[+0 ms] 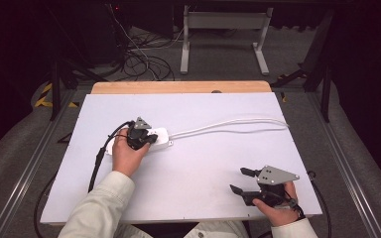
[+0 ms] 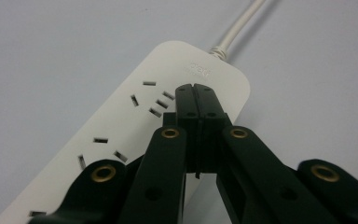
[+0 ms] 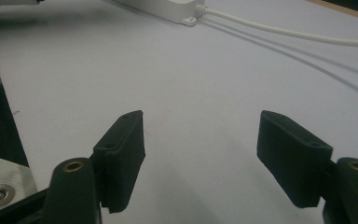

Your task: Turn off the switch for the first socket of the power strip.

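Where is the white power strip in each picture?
High view: the power strip lies left of the middle of the table, under the left claw.
Left gripper view: it runs from bottom left to upper middle.
Right gripper view: its end sits at the top edge.
Shared landmark: its white cord.

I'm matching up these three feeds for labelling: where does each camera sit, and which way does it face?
High view: fixed above the person's side, looking forward and down on the table; both forearms, hands and each hand-held gripper show.
Left gripper view: rides the left hand-held gripper, looking along its closed jaws onto the power strip.
Right gripper view: rides the right hand-held gripper, looking between its open jaws across the table.
Shared: the power strip and its white cord appear in all three.
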`<action>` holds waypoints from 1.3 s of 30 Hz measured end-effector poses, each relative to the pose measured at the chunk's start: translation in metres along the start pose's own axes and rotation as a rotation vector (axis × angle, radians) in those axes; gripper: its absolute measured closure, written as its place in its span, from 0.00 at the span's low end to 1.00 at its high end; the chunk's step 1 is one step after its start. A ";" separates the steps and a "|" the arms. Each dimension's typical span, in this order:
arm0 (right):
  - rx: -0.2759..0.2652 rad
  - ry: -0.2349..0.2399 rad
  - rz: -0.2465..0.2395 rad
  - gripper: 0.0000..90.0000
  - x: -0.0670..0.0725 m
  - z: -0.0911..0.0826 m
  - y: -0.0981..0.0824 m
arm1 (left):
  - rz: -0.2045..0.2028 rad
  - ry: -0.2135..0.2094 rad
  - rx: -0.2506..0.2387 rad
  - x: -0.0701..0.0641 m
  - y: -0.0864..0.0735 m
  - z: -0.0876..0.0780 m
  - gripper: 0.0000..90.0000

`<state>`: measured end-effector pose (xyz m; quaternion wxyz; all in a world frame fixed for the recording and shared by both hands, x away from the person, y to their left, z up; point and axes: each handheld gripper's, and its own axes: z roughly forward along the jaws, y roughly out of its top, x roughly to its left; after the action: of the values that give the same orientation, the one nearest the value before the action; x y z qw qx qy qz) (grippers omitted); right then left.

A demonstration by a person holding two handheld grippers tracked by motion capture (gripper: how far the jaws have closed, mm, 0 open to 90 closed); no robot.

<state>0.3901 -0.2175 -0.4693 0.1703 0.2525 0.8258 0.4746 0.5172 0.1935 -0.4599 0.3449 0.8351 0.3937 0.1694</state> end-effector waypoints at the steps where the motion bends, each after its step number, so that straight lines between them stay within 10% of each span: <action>1: 0.000 0.000 0.000 0.36 0.000 0.000 0.000 | 0.002 0.001 -0.002 0.000 0.000 0.000 1.00; 39: 0.000 0.016 0.015 0.36 0.001 0.002 -0.001 | -0.040 0.013 -0.004 -0.004 -0.001 0.001 1.00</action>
<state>0.3905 -0.2158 -0.4714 0.1602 0.2550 0.8252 0.4779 0.5148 0.1905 -0.4608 0.3476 0.8252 0.4120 0.1686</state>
